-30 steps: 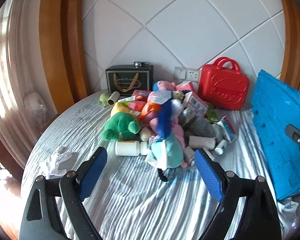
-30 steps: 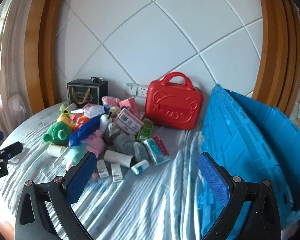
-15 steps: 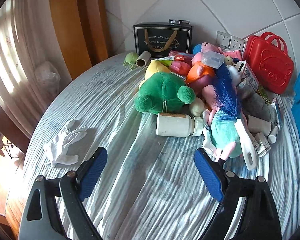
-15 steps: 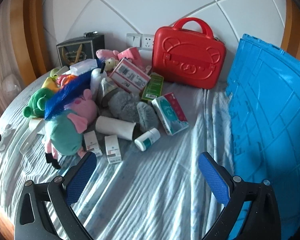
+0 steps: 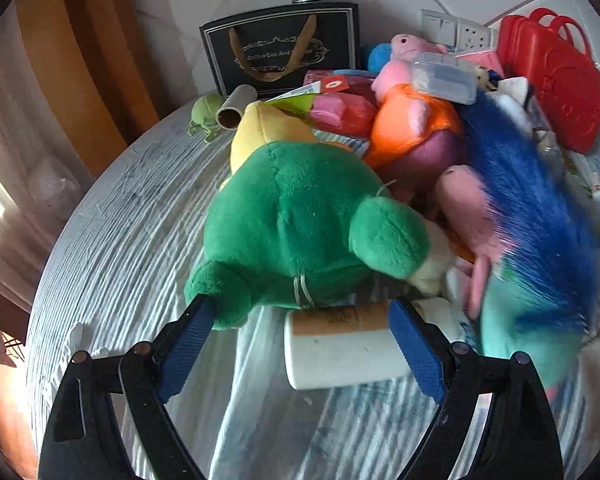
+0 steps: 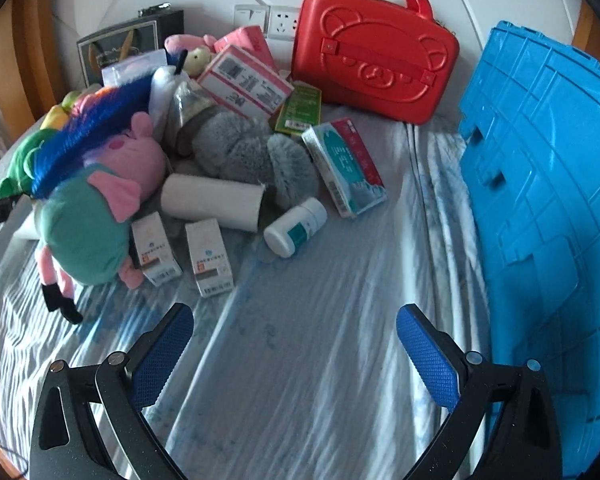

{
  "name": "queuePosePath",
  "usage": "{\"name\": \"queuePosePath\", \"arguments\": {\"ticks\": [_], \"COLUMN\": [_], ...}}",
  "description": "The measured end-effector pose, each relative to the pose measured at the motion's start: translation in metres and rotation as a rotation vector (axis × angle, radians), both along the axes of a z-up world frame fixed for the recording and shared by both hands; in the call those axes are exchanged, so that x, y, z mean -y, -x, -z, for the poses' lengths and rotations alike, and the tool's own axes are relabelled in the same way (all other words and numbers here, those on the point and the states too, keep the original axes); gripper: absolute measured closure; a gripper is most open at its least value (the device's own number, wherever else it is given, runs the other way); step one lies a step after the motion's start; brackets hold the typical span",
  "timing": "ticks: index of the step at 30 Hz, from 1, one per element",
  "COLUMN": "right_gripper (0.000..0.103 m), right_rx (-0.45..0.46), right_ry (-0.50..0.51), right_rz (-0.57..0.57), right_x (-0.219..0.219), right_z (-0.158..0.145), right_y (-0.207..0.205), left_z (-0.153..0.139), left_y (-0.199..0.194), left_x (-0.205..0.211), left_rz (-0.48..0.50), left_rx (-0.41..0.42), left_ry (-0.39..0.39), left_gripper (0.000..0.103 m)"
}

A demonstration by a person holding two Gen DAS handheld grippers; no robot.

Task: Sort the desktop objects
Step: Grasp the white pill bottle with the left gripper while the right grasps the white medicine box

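Left wrist view puts my left gripper (image 5: 300, 332) wide open, holding nothing, with the white bottle (image 5: 340, 348) lying between its fingers, long axis crosswise, just below the green plush (image 5: 300, 220). My right gripper (image 6: 294, 344), open and empty too, hangs farther off.

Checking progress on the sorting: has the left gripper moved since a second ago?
Yes. The left gripper has moved forward toward the pile: the green plush and black gift bag loom larger.

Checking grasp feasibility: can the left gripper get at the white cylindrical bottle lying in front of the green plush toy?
Probably yes. The left gripper is open, with the white cylindrical bottle lying between its fingers; the green plush toy overhangs only the bottle's far edge.
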State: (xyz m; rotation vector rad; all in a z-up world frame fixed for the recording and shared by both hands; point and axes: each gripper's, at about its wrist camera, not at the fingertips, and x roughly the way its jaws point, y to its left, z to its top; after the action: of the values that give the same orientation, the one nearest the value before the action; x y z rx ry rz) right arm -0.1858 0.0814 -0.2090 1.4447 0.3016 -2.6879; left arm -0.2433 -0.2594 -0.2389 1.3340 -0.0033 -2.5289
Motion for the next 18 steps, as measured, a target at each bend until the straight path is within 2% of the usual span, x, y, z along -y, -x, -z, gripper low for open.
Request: {"name": "queuePosePath", "arguments": {"ticks": [3, 10, 14, 18], "right_gripper": [0.0, 0.0, 0.0, 0.0], "right_rx": [0.018, 0.026, 0.025, 0.009], "right_ry": [0.0, 0.032, 0.049, 0.079], "right_rz": [-0.004, -0.052, -0.084, -0.077], "right_x": [0.004, 0.024, 0.033, 0.03], "right_z": [0.007, 0.017, 0.019, 0.016], "right_y": [0.003, 0.005, 0.002, 0.002], "left_z": [0.01, 0.025, 0.009, -0.009], "left_y": [0.007, -0.047, -0.082, -0.093], "left_x": [0.015, 0.024, 0.016, -0.003], "left_rz": [-0.044, -0.047, -0.024, 0.025], "left_rx": [0.048, 0.13, 0.072, 0.002], "left_ry": [0.037, -0.035, -0.11, -0.19], "left_gripper": [0.013, 0.014, 0.014, 0.014]}}
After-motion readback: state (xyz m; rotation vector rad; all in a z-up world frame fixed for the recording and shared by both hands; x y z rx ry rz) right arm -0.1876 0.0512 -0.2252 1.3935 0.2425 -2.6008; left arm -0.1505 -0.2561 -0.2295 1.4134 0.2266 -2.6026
